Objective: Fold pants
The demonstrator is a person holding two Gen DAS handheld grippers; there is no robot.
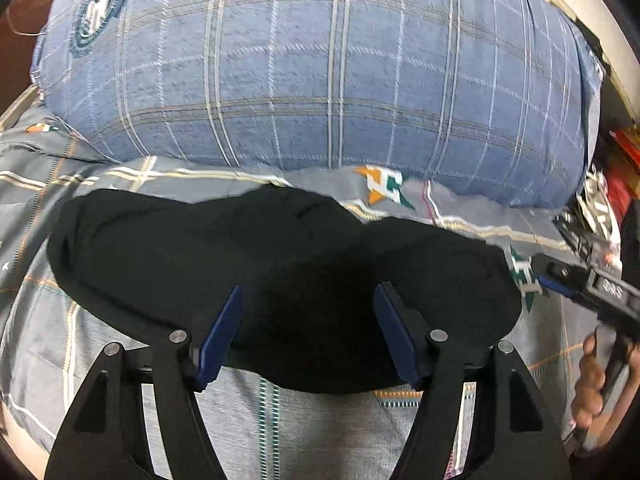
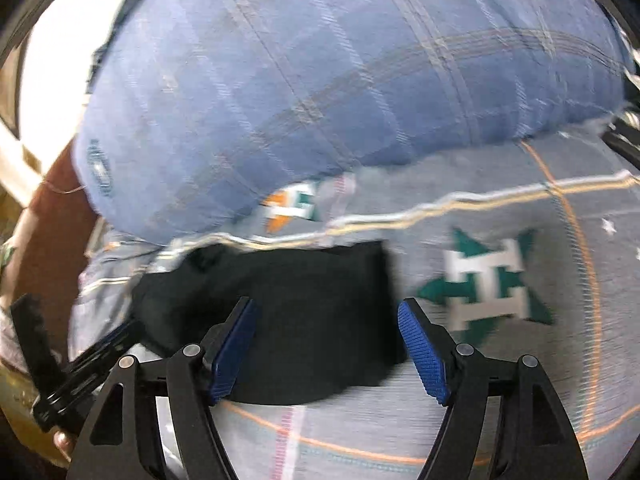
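A: Left to right, what's there?
B: The left gripper [image 1: 308, 332] hangs with fingers apart and empty over the black pants [image 1: 260, 264], which lie folded on the bed [image 1: 48, 312] below the blue pillow [image 1: 320, 60].
A: And the right gripper [image 2: 328, 346]?
B: Spread and empty too, probably because the fold looks done.

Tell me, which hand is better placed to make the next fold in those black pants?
Probably the left gripper: open, centred over the black pants. The right gripper, also open, straddles their right edge above the bedsheet.
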